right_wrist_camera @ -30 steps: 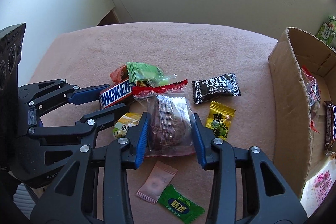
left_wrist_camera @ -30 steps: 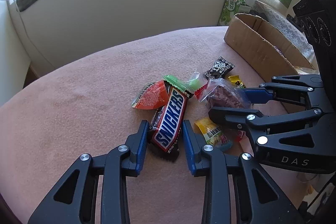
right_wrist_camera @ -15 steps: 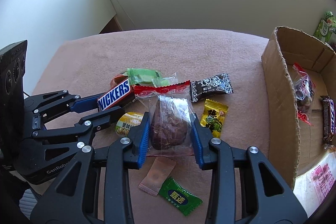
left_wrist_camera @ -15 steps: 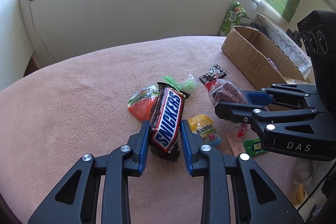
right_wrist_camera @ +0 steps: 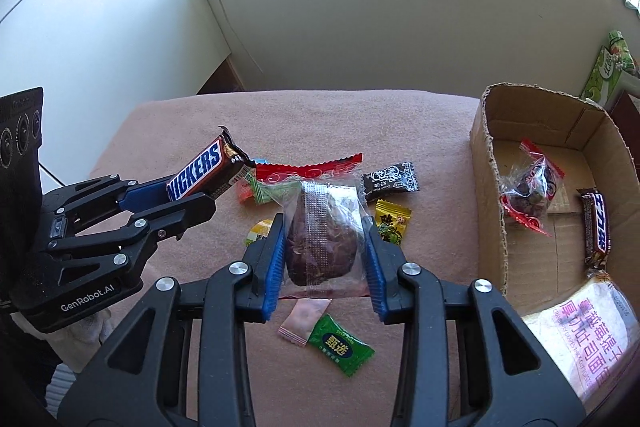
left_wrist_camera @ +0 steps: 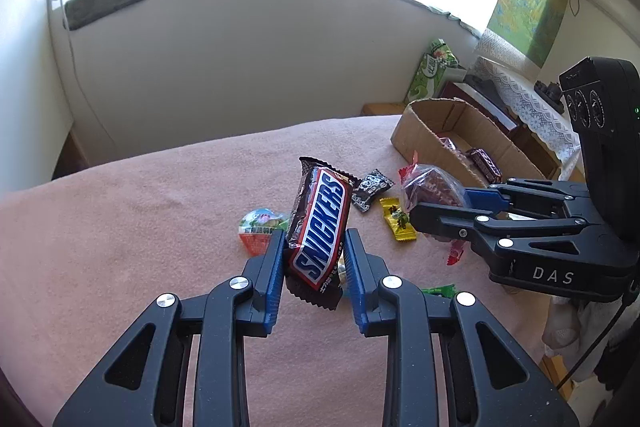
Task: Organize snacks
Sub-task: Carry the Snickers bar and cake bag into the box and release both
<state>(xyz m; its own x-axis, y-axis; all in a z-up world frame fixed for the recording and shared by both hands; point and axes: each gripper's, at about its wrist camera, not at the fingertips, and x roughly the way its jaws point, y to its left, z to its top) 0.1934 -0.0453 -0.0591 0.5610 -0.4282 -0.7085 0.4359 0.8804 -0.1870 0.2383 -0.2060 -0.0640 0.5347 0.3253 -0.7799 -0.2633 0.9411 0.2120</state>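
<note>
1. Left gripper pointed steeply downward. Its blue pads were pressed on both sides of a Snickers bar, which was held clear of the surface.
2. Right gripper was likewise angled downward, its pads clamped on a clear-wrapped dark cake, also held aloft.
3. Both grippers stood side by side, apart, neither touching the other.

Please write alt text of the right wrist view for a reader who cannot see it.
The right gripper holds a clear packet with a dark pastry above a pink cloth. At left, the left gripper holds a Snickers bar; a cardboard box stands right.
</note>
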